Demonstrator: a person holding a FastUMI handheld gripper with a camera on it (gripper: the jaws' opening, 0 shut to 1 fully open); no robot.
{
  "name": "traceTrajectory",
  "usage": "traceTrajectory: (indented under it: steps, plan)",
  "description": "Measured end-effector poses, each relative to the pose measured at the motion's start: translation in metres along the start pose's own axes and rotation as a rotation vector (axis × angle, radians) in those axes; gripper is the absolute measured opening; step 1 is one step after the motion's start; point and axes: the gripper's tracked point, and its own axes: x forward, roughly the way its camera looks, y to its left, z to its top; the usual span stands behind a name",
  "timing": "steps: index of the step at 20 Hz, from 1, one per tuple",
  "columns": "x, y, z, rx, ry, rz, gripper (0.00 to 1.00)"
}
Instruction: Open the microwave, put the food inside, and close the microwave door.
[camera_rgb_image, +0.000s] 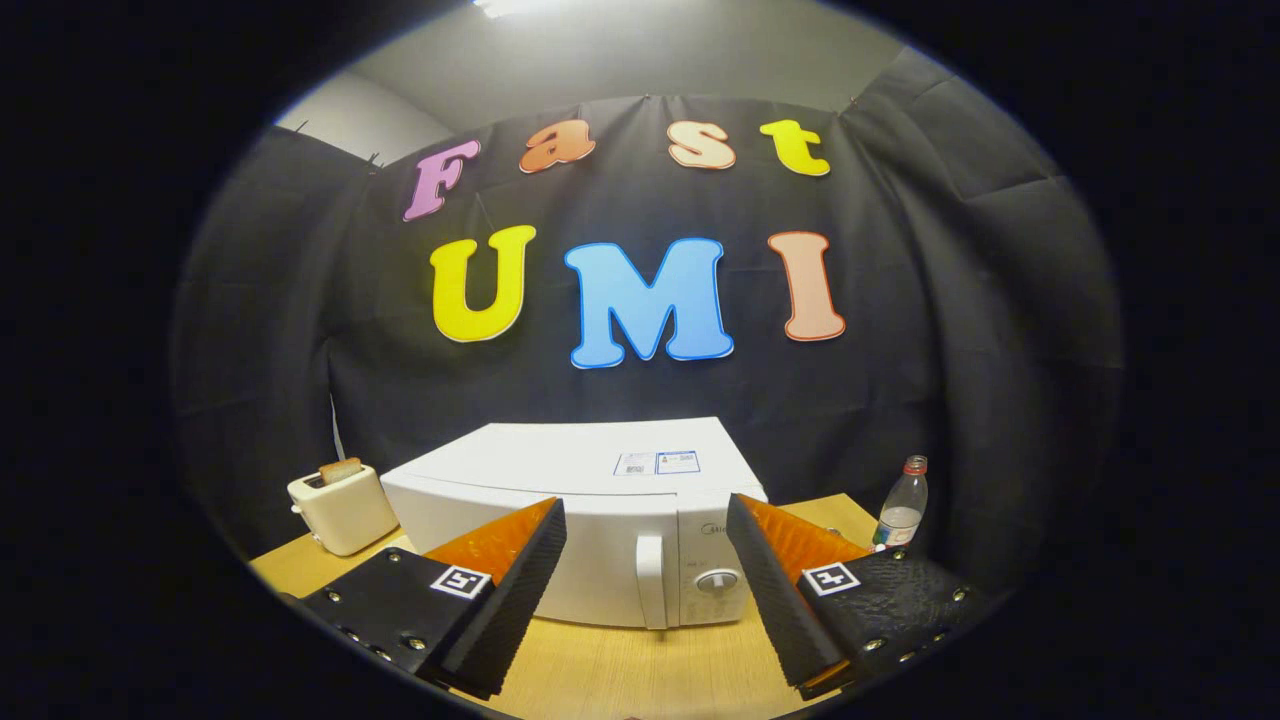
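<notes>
A white microwave stands on the wooden table just ahead of my fingers, its door shut. The door's vertical handle and a round knob on the control panel show between my fingers. My gripper is open, its fingers spread wide with nothing between them, held a little above the table in front of the microwave. I see no food near the fingers.
A cream toaster with a slice of bread in its slot stands left of the microwave. A clear plastic bottle stands to the right of it, by the table's far corner. Black cloth walls close the booth behind.
</notes>
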Motion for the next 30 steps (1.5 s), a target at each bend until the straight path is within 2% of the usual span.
traceTrajectory:
  steps: [12,13,16,17,19,22,23,26,27,29,30]
  plan:
    - [0.064,-0.002,-0.072,0.017,0.166,0.024,0.93]
    - [0.067,-0.002,-0.078,0.014,0.182,0.025,0.82]
    - [0.073,0.003,-0.095,0.006,0.222,0.038,0.81]
    - [0.075,-0.001,-0.096,0.0,0.226,0.019,0.75]
    - [0.08,-0.001,-0.099,0.009,0.232,0.014,0.53]
    - [0.081,-0.001,-0.101,0.02,0.237,0.016,0.5]
    - [0.082,0.003,-0.103,0.017,0.243,0.022,0.38]
    - [0.082,0.006,-0.113,-0.011,0.267,0.016,0.38]
    - [0.083,0.002,-0.109,-0.02,0.267,0.003,0.21]
    - [0.081,0.002,-0.111,-0.025,0.272,0.013,0.21]
    - [0.079,0.004,-0.111,-0.034,0.273,0.023,0.15]
